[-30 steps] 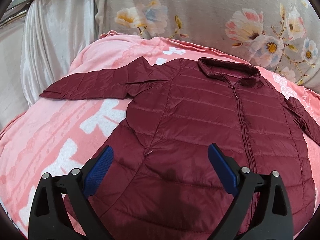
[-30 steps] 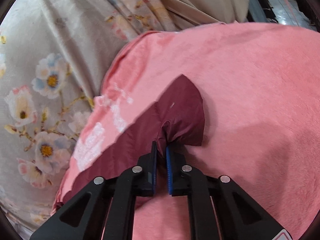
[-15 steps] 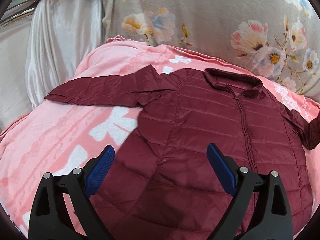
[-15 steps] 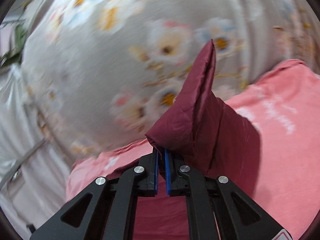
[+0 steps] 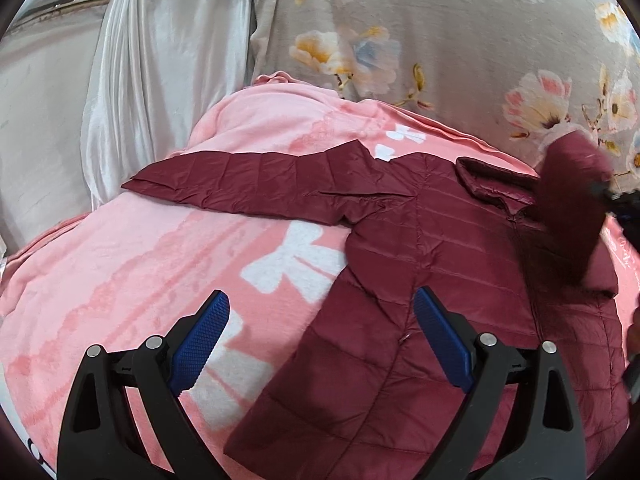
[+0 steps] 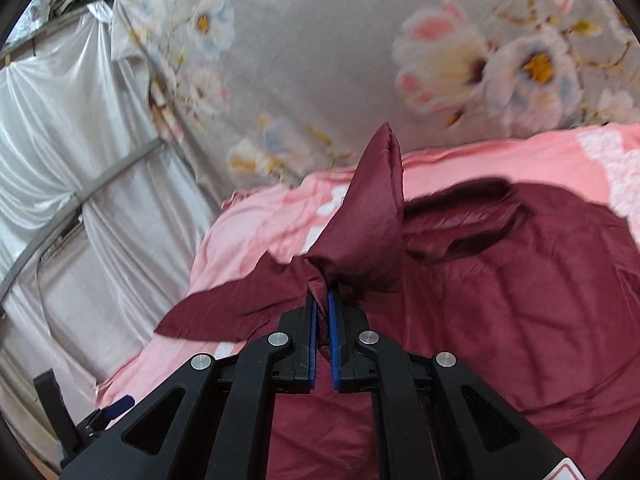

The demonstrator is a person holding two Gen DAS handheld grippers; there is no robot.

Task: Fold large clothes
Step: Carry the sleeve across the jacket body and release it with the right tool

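A dark red quilted jacket (image 5: 448, 264) lies front up on a pink blanket (image 5: 120, 272), collar at the back. Its left sleeve (image 5: 256, 178) is spread out flat to the left. My left gripper (image 5: 320, 340) is open and empty, hovering over the jacket's lower left edge. My right gripper (image 6: 323, 308) is shut on the cuff of the right sleeve (image 6: 368, 232) and holds it lifted above the jacket's body (image 6: 500, 280). The raised sleeve also shows in the left wrist view (image 5: 568, 208), at the right over the collar.
A grey flowered cloth (image 5: 440, 28) hangs behind the bed. White satin drapery (image 5: 160, 60) covers the left side. The blanket's edge falls away at the left and front. The left gripper shows at the bottom left of the right wrist view (image 6: 80, 420).
My right gripper has lifted the right sleeve off the blanket and swung it left over the jacket's body. My left gripper has shifted left, toward the jacket's left edge.
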